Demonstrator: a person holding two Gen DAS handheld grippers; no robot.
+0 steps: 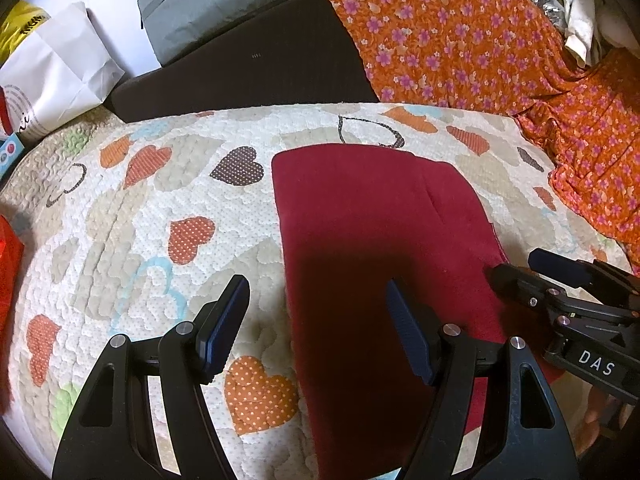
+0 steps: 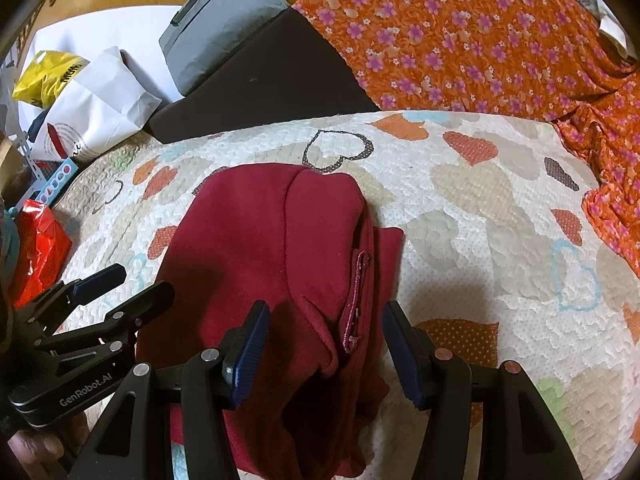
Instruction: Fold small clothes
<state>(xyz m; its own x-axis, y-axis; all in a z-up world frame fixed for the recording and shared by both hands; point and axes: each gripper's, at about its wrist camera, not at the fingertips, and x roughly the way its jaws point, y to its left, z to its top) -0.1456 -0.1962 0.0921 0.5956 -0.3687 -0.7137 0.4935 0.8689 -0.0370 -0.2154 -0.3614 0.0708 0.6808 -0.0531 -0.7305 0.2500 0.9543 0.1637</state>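
Note:
A dark red garment (image 1: 376, 216) lies partly folded on the heart-patterned quilt (image 1: 160, 208); in the right wrist view the dark red garment (image 2: 260, 248) shows a stitched flap along its right edge. My left gripper (image 1: 316, 308) is open and empty, hovering over the garment's left edge. My right gripper (image 2: 324, 328) is open and empty, straddling the garment's near right side. The right gripper also shows in the left wrist view (image 1: 520, 270), and the left gripper in the right wrist view (image 2: 136, 280).
An orange flowered cloth (image 1: 480, 40) covers the back right. A dark brown cushion (image 1: 256, 64) and a grey bag (image 1: 216, 4) stand behind the quilt. White paper bags (image 1: 60, 72) and a red packet (image 2: 36, 248) sit at the left.

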